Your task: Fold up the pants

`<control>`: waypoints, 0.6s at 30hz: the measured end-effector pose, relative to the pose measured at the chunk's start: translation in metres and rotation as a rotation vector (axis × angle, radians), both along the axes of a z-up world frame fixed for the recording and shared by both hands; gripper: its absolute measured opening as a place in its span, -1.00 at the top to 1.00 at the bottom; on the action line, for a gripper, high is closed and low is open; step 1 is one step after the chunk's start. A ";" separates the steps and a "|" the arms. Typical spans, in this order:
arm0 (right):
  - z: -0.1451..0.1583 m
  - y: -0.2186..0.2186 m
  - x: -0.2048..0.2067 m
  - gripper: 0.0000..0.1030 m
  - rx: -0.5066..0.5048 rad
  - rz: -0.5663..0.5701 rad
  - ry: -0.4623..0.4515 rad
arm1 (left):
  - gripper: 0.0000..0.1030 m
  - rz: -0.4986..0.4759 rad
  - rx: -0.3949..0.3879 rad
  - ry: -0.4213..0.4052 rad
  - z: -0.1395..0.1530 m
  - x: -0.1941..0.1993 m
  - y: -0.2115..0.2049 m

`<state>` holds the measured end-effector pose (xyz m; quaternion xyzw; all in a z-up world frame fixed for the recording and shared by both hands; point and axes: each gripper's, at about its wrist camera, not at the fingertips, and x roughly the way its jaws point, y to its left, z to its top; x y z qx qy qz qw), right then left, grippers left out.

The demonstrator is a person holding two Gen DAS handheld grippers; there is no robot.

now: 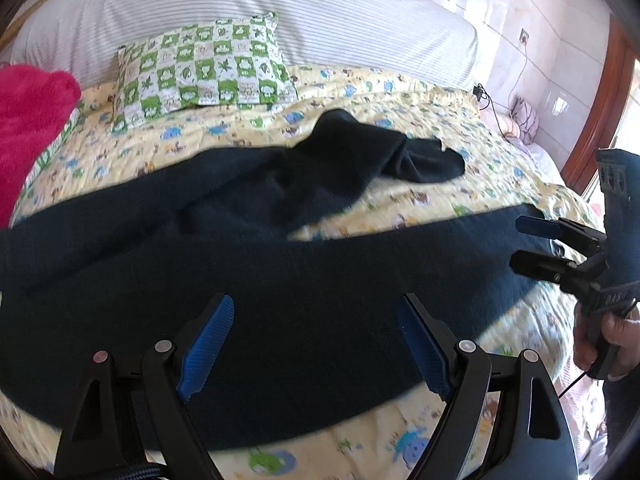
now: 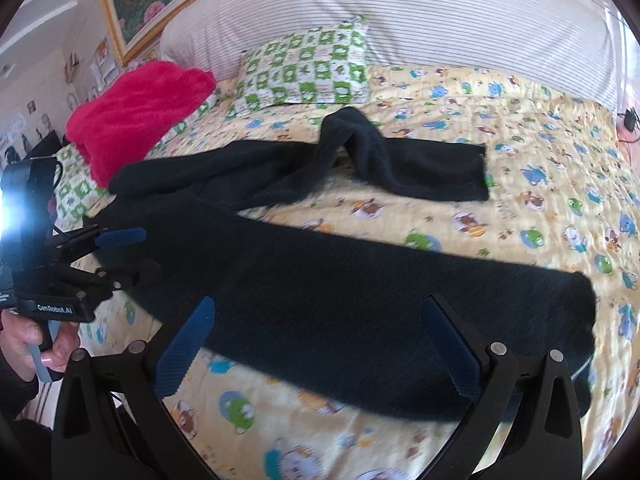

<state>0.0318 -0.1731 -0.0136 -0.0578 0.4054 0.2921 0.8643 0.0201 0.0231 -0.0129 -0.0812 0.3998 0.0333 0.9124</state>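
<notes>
Dark pants (image 1: 280, 280) spread beneath both open grippers (image 1: 316, 344) (image 2: 320, 344)

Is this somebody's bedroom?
Probably yes. The pants lie on a bed with a cartoon quilt, a green pillow sits by the striped headboard, and a framed picture hangs above.

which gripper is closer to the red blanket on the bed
Left. The left gripper hovers over the pants' waist end, beside the red blanket; the right gripper is at the leg end.
</notes>
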 end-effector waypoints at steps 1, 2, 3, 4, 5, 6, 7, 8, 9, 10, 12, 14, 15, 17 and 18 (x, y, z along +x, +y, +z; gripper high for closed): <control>0.003 -0.003 0.006 -1.00 0.004 -0.015 0.003 | -0.64 -0.005 0.002 -0.001 0.003 0.005 0.003; 0.006 -0.007 0.011 -1.00 0.004 -0.024 -0.016 | -0.64 -0.008 0.004 -0.002 0.005 0.010 0.005; 0.009 -0.010 0.017 -1.00 0.020 -0.035 -0.022 | -0.64 -0.016 0.006 -0.002 0.008 0.016 0.007; 0.013 -0.014 0.022 -1.00 0.040 -0.045 -0.020 | -0.64 -0.024 0.006 0.001 0.010 0.022 0.009; 0.017 -0.018 0.029 -1.00 0.062 -0.058 -0.012 | -0.64 -0.033 0.008 0.001 0.012 0.027 0.011; 0.020 -0.021 0.036 -1.00 0.086 -0.070 -0.009 | -0.64 -0.045 0.011 0.001 0.015 0.035 0.013; 0.023 -0.025 0.043 -1.00 0.115 -0.076 -0.008 | -0.64 -0.060 0.011 0.007 0.017 0.042 0.016; 0.026 -0.029 0.051 -1.00 0.148 -0.082 -0.008 | -0.64 -0.082 0.013 0.014 0.018 0.049 0.017; 0.028 -0.032 0.058 -1.00 0.164 -0.088 -0.009 | -0.64 -0.100 0.028 0.010 0.021 0.057 0.017; 0.031 -0.034 0.067 -1.00 0.170 -0.097 -0.001 | -0.65 -0.118 0.041 0.009 0.023 0.065 0.018; 0.035 -0.036 0.081 -0.97 0.157 -0.107 0.023 | -0.65 -0.153 0.063 0.018 0.027 0.081 0.019; 0.039 -0.037 0.097 -0.91 0.144 -0.121 0.035 | -0.65 -0.181 0.073 0.024 0.028 0.097 0.022; 0.040 -0.035 0.105 -0.82 0.129 -0.127 0.040 | -0.65 -0.189 0.073 0.033 0.028 0.105 0.025; 0.041 -0.033 0.121 -0.69 0.101 -0.135 0.051 | -0.65 -0.201 0.068 0.049 0.027 0.124 0.030; 0.041 -0.032 0.128 -0.63 0.090 -0.141 0.059 | -0.65 -0.210 0.064 0.061 0.026 0.136 0.033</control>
